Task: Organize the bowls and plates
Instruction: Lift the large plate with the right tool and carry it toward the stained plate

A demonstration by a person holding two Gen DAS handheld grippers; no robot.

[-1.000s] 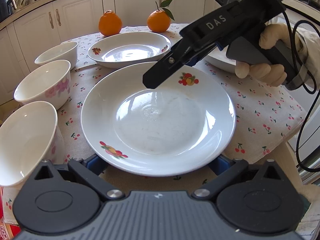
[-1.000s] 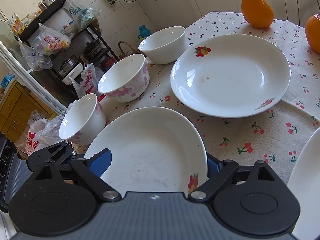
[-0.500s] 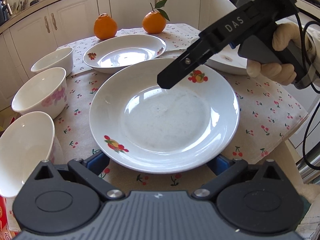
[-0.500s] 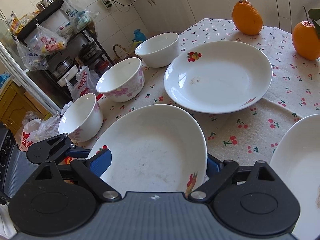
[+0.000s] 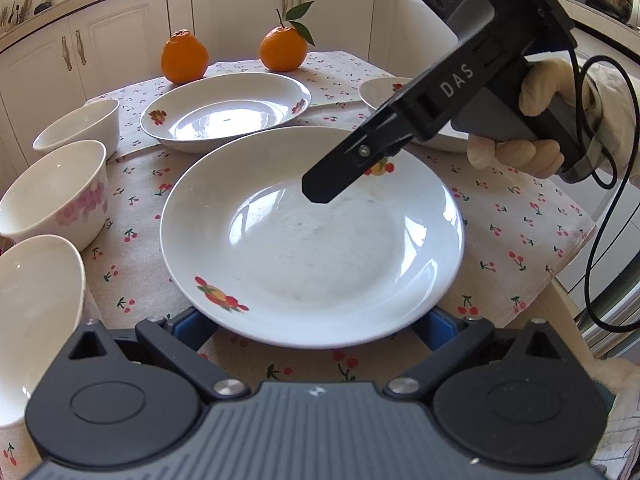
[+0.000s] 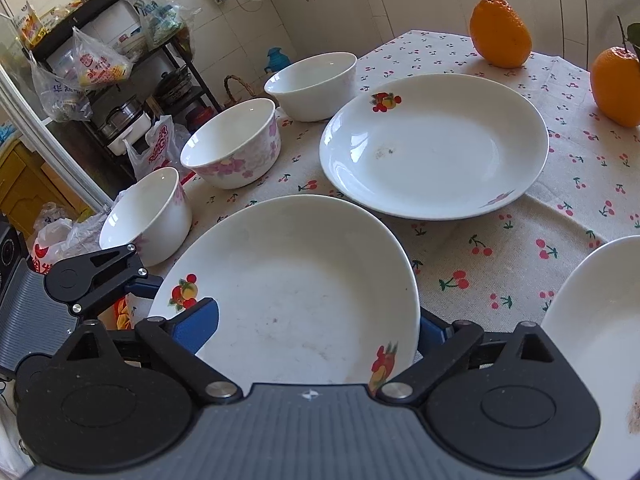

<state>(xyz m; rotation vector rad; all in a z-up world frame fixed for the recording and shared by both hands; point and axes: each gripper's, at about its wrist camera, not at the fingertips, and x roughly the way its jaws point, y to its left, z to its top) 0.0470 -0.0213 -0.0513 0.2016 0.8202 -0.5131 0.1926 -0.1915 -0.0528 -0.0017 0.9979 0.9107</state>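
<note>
We hold the left gripper (image 5: 312,320) low at the near edge of the front plate (image 5: 312,240). Its blue pads sit far apart at 7 and 5 o'clock of the plate's rim, jaws closing a bit; the rim lies btwn them, but whether the pads touch it we can't tell.

The right gripper (image 6: 316,330) hangs over the same front plate (image 6: 304,280) from the other side, jaws opening wide. One blue pad lies on top of the rim at 8 o'clock, the other is just past the rim at 4 o'clock, so no pinch visible. From the left cam the right gripper's finger (image 5: 340,172) hovers over the plate's far half, a gloved hand (image 5: 532,128) on the grip.

A second plate (image 5: 226,112) sits at 11 o'clock from the front one, apart from it; a third plate (image 6: 600,340) is at 3 o'clock in the right cam. Three bowls (image 6: 236,144) line the table's left side, 8 to 10 o'clock in the left cam. Two oranges (image 5: 184,56) stand at 12 o'clock on the cherry-print cloth (image 5: 520,216).
</note>
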